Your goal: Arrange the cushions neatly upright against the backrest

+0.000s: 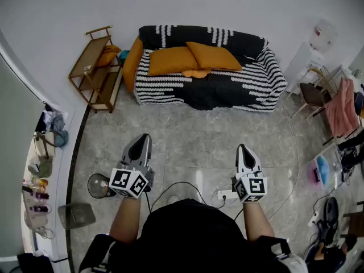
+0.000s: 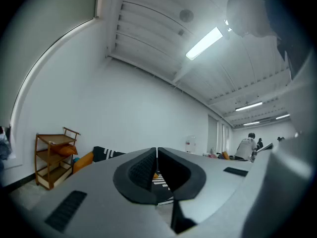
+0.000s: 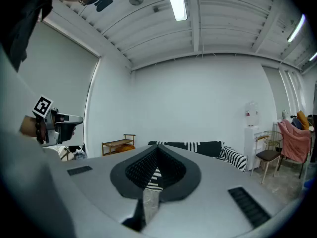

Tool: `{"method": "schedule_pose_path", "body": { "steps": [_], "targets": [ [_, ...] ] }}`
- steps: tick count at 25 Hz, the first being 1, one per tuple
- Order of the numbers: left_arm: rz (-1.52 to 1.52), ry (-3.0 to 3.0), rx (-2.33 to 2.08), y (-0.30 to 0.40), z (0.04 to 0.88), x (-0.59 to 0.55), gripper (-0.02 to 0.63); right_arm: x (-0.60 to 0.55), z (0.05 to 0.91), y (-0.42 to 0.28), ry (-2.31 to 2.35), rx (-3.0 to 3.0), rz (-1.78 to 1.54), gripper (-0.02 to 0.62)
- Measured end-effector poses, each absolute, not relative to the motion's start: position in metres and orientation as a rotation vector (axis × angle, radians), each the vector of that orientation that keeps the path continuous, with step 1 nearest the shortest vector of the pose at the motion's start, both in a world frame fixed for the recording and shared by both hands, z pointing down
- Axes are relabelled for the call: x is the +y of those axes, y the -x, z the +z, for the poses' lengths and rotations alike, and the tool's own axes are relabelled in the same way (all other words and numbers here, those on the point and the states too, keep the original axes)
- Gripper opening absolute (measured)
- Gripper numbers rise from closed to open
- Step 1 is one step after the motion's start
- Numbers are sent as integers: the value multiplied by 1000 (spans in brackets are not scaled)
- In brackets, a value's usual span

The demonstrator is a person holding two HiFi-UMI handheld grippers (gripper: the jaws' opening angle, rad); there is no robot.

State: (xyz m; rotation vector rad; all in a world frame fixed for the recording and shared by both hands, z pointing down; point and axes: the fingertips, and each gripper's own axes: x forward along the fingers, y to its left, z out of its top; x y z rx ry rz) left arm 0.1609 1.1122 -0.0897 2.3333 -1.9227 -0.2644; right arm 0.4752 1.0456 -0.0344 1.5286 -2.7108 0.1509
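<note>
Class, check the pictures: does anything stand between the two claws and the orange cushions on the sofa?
Nothing visible does. Only tiled floor lies between the left claw, the right claw and the sofa, where the orange cushions lie on the seat.

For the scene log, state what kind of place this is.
Likely a staged living-room corner inside a larger office or lab: a striped sofa with orange cushions, a wooden shelf trolley, and ceiling strip lights overhead.
</note>
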Motion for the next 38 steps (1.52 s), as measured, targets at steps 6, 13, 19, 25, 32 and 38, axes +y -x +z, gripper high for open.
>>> {"method": "schedule_pose_path", "body": {
  "steps": [6, 13, 19, 25, 32, 38],
  "targets": [
    [-240, -2281, -1904, -159, -74, 1126, 25, 1052, -21, -469, -1468, -2685, 231, 28],
    [-176, -2271, -1900, -144, -64, 1132, 25, 1053, -18, -454, -1473, -2687, 225, 28],
    [-138, -2340, -1775, -147, -59, 1134, 26, 1058, -25, -437, -1459, -2736, 232, 28],
    [-115, -2323, -1895, -124, -64, 1134, 256, 1059, -36, -419, -1470, -2805, 233, 303],
    [-96, -2292, -1937, -97, -55, 1136, 316, 1071, -44, -387, -1513, -2802, 215, 356],
    [-98, -2266, -1871, -110, -37, 1126, 327, 1056, -36, -398, -1467, -2756, 206, 354]
  ]
}}
